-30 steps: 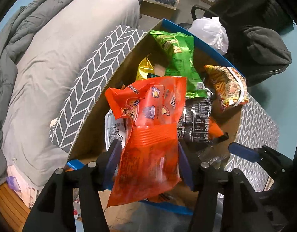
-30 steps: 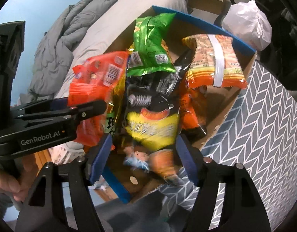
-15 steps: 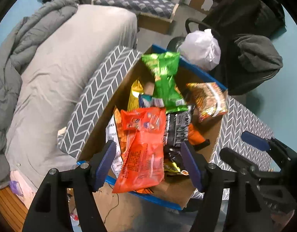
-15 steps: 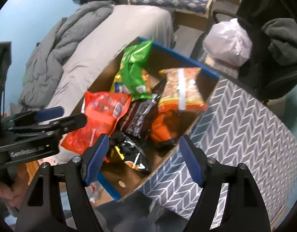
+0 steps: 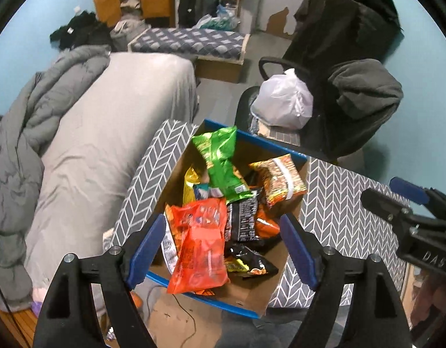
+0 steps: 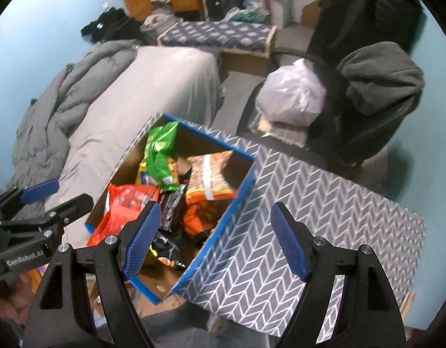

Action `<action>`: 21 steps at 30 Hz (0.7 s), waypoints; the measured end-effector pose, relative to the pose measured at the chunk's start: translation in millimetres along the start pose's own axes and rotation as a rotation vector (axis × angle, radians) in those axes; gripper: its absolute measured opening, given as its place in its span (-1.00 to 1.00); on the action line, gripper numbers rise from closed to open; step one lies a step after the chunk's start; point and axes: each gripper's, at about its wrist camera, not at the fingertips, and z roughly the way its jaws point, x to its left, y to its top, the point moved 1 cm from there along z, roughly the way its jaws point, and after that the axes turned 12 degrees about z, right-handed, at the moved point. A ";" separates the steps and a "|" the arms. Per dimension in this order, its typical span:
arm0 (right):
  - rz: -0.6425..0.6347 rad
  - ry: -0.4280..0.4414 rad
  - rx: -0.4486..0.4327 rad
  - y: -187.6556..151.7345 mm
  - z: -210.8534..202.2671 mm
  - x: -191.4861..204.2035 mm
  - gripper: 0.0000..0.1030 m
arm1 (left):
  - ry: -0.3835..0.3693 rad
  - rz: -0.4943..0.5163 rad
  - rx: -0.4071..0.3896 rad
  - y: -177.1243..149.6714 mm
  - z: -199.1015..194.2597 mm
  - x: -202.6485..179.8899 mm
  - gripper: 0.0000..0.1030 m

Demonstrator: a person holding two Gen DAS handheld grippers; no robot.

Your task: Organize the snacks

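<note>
The left gripper point(image 5: 223, 249) hangs above the box point(image 5: 176, 168) with its jaws spread wide and nothing between them; the right gripper point(image 6: 214, 237) is likewise released, jaws apart and empty, over the box's near corner.

The box is brown cardboard inside, blue along the rim, grey with a white herringbone pattern outside. The snacks lie heaped in it. Straight ahead between the left jaws lies an orange packet point(image 5: 198, 243), glossy and crumpled, its lower end reaching the near rim. Just beyond it a green bag point(image 5: 221, 165) leans up toward the far wall, with a yellow bag point(image 5: 188, 185) beside it toward the left jaw. Toward the right jaw sits an orange-patterned pack with a white stripe point(image 5: 282, 178), and nearer, a black wrapper with white print point(image 5: 243, 217) and a black-and-yellow packet point(image 5: 250, 262).

Past the left jaw lies a bed point(image 5: 101, 133) with a grey duvet point(image 5: 28, 133); beyond the box, an office chair point(image 5: 362, 98) carries a white plastic bag point(image 5: 284, 104)
</note>
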 end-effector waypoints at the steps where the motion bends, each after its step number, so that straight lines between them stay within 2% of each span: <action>1: 0.007 -0.005 -0.009 1.4 -4.3 -1.6 0.52 | -0.001 0.016 -0.007 2.3 -3.0 -3.4 0.59; 7: 0.036 -0.033 -0.051 2.9 -23.2 -9.2 0.52 | 0.044 0.110 -0.063 11.2 -19.9 -20.4 0.59; 12: 0.060 -0.048 -0.060 0.0 -29.6 -16.3 0.52 | 0.064 0.149 -0.073 14.4 -26.1 -30.9 0.59; 21: 0.086 -0.063 -0.062 -4.6 -33.7 -26.6 0.52 | 0.037 0.153 -0.074 15.3 -29.7 -37.7 0.60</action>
